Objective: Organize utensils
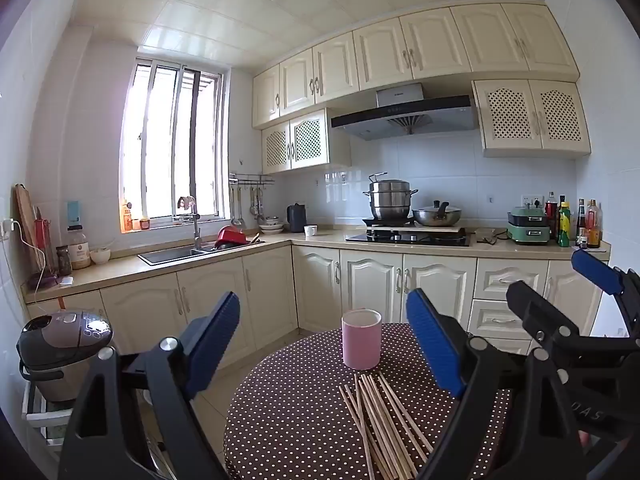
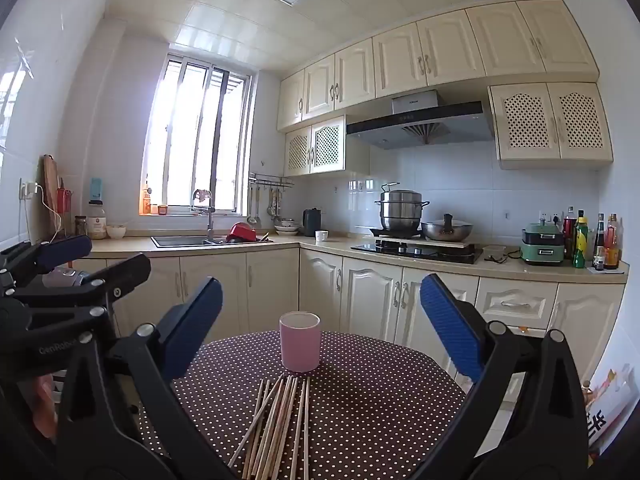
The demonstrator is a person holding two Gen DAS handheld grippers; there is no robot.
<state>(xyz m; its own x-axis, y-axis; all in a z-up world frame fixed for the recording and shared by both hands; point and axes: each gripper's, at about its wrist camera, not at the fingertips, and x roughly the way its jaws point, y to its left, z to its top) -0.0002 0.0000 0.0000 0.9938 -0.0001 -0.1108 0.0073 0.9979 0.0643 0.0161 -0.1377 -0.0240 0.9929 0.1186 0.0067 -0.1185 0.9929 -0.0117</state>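
Your left gripper (image 1: 322, 344) stands wide, nothing between its blue pads; your right gripper (image 2: 320, 328) is equally wide and empty. Both hang above the near edge of the round table (image 2: 380, 400) with its brown polka-dot cloth. The wooden chopsticks (image 2: 280, 420) lie in a loose fan on the cloth, far tips just beside the upright pink cup (image 2: 300, 342).

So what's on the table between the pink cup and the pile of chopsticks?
Nothing. Only bare dotted tablecloth separates the pink cup from the chopsticks, whose tips stop just short of it. Both wrist views show this.
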